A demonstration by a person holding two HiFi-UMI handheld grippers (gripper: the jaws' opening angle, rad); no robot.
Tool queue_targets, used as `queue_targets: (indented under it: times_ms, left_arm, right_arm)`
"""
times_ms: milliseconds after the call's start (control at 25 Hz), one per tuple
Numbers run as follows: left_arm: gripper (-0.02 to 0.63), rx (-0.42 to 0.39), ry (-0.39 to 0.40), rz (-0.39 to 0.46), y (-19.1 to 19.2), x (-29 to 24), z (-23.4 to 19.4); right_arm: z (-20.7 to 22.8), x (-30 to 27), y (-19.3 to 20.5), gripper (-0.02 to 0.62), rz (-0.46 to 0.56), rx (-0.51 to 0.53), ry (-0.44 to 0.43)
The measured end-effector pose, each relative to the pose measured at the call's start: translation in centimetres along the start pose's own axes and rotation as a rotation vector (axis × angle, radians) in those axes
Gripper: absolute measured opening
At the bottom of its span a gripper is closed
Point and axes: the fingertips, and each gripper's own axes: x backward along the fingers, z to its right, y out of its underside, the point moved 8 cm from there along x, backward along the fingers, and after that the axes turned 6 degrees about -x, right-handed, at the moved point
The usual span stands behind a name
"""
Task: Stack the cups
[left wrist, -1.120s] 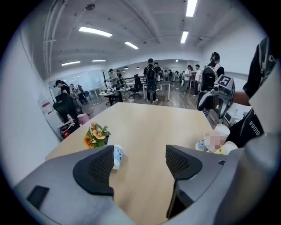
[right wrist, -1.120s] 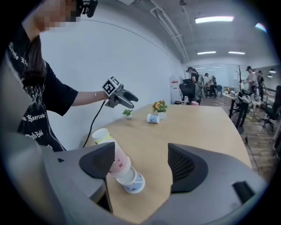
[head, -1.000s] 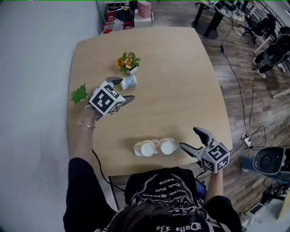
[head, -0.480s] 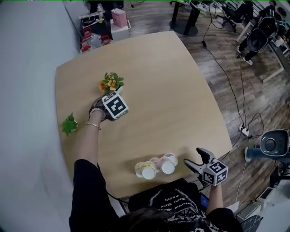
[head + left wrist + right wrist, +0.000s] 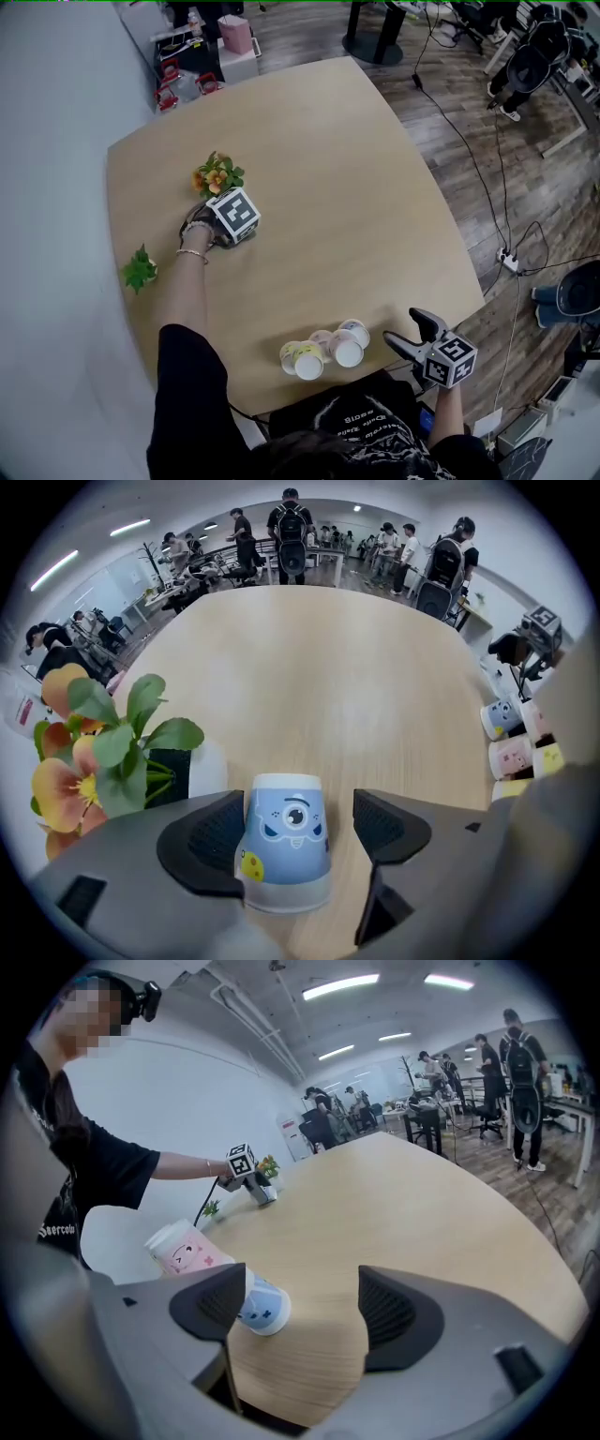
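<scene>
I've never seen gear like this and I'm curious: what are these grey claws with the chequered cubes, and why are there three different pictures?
There is no robot here. A person holds a hand-worked, two-jaw gripper in each hand, and the marker cubes are part of the grippers. One picture comes from a camera on the person's head, looking down at the wooden table. The other two come from cameras riding on each gripper, looking along its jaws. On the table are a pot of orange flowers, a small green plant and a cluster of cups near the person. The left gripper points down over a blue cup that stands upside down. Its jaws are open on either side of the cup, not squeezing it. The right gripper is open and empty, beside the cluster.
</scene>
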Motion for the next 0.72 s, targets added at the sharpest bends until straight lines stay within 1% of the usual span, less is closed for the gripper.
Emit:
queue_targets:
  times_ms: [40,80,120,200,280,360,400,520,720]
  left_arm:
    - [0.371,-0.004,0.002,-0.011,0.1,-0.3,0.1]
    - [0.345,-0.007,0.002,-0.021,0.3,-0.7,0.2]
    - [0.293,-0.007,0.003,-0.023,0.4,-1.0,0.4]
    - [0.291,-0.003,0.006,-0.014,0.3,-1.4,0.7]
    - [0.278,-0.003,-0.008,-0.01,0.2,-1.4,1.0]
    - [0.265,0.012,-0.02,0.008,0.4,-1.1,1.4]
    - [0.263,0.023,-0.032,0.02,0.5,-0.9,1.5]
    - [0.262,0.07,-0.052,0.091,0.2,0.8,2.2]
    - [0.262,0.182,-0.06,0.268,0.5,5.7,4.3]
  right_arm:
    - [0.0,-0.1,0.0,0.391,-0.002,0.004,0.001]
    - [0.1,-0.1,0.0,0.391,-0.004,0.009,0.001]
    - [0.2,-0.2,-0.2,0.391,-0.001,0.012,0.001]
    - [0.5,-0.2,-0.6,0.391,0.014,0.017,-0.001]
    - [0.6,-0.3,-1.0,0.39,0.029,0.027,-0.008]
    - [0.4,-0.7,-1.2,0.366,0.038,0.037,-0.021]
    - [0.2,-0.8,-1.2,0.366,0.042,0.042,-0.03]
    - [-0.1,-1.0,-1.4,0.366,0.049,0.062,-0.057]
    - [-0.6,-0.3,-1.5,0.365,0.062,0.099,-0.094]
